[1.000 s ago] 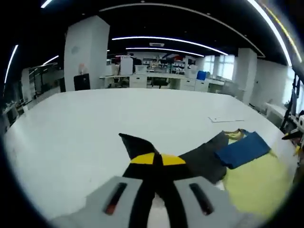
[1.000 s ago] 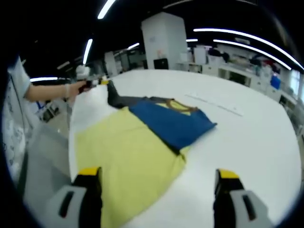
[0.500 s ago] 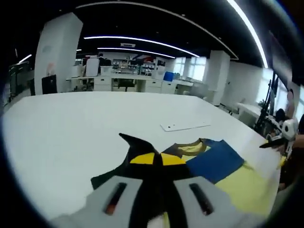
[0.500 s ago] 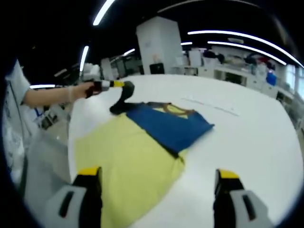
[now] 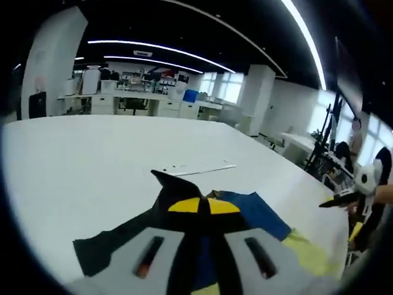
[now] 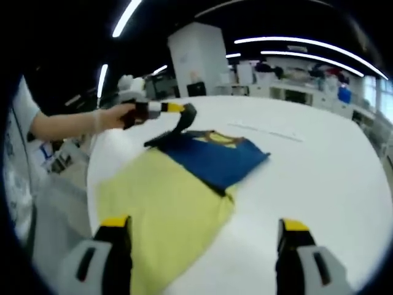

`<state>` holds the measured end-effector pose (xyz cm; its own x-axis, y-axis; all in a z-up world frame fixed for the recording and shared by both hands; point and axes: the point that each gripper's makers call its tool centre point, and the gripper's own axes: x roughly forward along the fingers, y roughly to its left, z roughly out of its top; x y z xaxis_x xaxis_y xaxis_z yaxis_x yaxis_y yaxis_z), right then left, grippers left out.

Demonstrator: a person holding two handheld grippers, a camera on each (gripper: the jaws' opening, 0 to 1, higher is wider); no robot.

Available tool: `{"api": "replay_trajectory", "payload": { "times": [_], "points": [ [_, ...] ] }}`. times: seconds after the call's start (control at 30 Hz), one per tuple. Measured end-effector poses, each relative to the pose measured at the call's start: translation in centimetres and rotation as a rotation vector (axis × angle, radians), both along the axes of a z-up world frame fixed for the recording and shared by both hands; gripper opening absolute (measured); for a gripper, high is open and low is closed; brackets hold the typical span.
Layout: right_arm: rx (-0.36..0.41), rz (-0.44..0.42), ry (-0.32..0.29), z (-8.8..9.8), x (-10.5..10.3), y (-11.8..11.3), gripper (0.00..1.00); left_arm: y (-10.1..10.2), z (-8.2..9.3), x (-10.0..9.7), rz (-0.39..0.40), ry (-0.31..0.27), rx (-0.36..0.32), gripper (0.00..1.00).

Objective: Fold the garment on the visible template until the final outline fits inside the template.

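Yellow-and-blue garment point(image 6: 184, 190), dark sleeve point(image 6: 182, 125) lifted

One garment point(image 6: 184, 178) in yellow, blue and black, one white table point(image 6: 319, 172), two grippers, left gripper point(image 6: 175, 108) far left, right gripper point(image 6: 199, 236) near, one pale strip point(image 5: 196, 168) far on the table

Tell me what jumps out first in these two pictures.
A yellow and blue shirt lies on a big white table. The left gripper is shut on its dark sleeve, lifting it off the table at the shirt's far end. The right gripper hangs open over the near edge.
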<state>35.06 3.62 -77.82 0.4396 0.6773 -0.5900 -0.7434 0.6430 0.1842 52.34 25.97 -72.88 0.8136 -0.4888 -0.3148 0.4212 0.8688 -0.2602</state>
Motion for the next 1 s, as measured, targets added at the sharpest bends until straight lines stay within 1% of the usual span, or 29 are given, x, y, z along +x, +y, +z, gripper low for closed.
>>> {"api": "replay_trajectory", "payload": {
  "times": [0.07, 0.1, 0.13, 0.23, 0.27, 0.33, 0.5, 0.53, 0.6, 0.67, 0.83, 0.87, 0.93, 1.0],
  "points": [
    [-0.008, -0.008, 0.004, -0.3, 0.2, -0.6, 0.99, -2.0, -0.5, 0.0, -0.025, 0.009, -0.002, 0.0],
    [-0.008, -0.012, 0.006, -0.4, 0.2, -0.8, 0.97, -2.7, -0.8, 0.0, -0.032, 0.015, -0.013, 0.0],
    [-0.005, -0.016, 0.008, -0.4, 0.2, -1.1, 0.95, -3.9, -1.1, -0.2, -0.052, 0.027, -0.028, 0.0],
    [0.017, -0.04, 0.01, -0.3, 0.2, -1.5, 0.97, -5.8, -1.8, -0.1, -0.086, 0.035, -0.021, 0.0],
    [0.022, -0.047, 0.016, -0.3, 0.0, -1.6, 0.96, -6.6, -1.9, 0.0, -0.095, 0.032, -0.016, 0.0],
    [0.021, -0.053, 0.016, -0.4, -0.2, -1.8, 0.97, -8.3, -2.0, 0.0, -0.116, 0.041, -0.031, 0.0],
    [0.018, -0.075, 0.022, -0.7, -0.2, -2.9, 0.97, -11.2, -3.0, -0.4, -0.181, 0.054, -0.027, 0.0],
    [0.016, -0.081, 0.023, -0.8, -0.2, -3.1, 0.96, -11.5, -3.1, -0.5, -0.184, 0.052, -0.021, 0.0],
    [0.017, -0.094, 0.022, -0.7, -0.3, -3.4, 0.96, -12.3, -3.5, -1.4, -0.208, 0.068, -0.023, 0.0],
    [0.02, -0.104, 0.026, -0.8, -0.4, -3.6, 0.96, -13.1, -4.1, -2.2, -0.246, 0.076, -0.013, 0.0],
    [0.021, -0.118, 0.034, -1.0, -0.7, -3.7, 0.96, -14.5, -5.9, -4.3, -0.321, 0.108, 0.023, 0.0],
    [0.023, -0.122, 0.036, -1.0, -0.7, -3.7, 0.96, -14.6, -6.4, -4.6, -0.324, 0.113, 0.036, 0.0],
    [0.024, -0.122, 0.038, -1.1, -0.7, -3.7, 0.96, -14.6, -7.1, -4.7, -0.321, 0.141, 0.012, 0.0],
    [0.024, -0.121, 0.041, -1.1, -0.7, -3.6, 0.96, -14.4, -7.6, -4.8, -0.318, 0.148, 0.014, 0.0]
  ]
}}
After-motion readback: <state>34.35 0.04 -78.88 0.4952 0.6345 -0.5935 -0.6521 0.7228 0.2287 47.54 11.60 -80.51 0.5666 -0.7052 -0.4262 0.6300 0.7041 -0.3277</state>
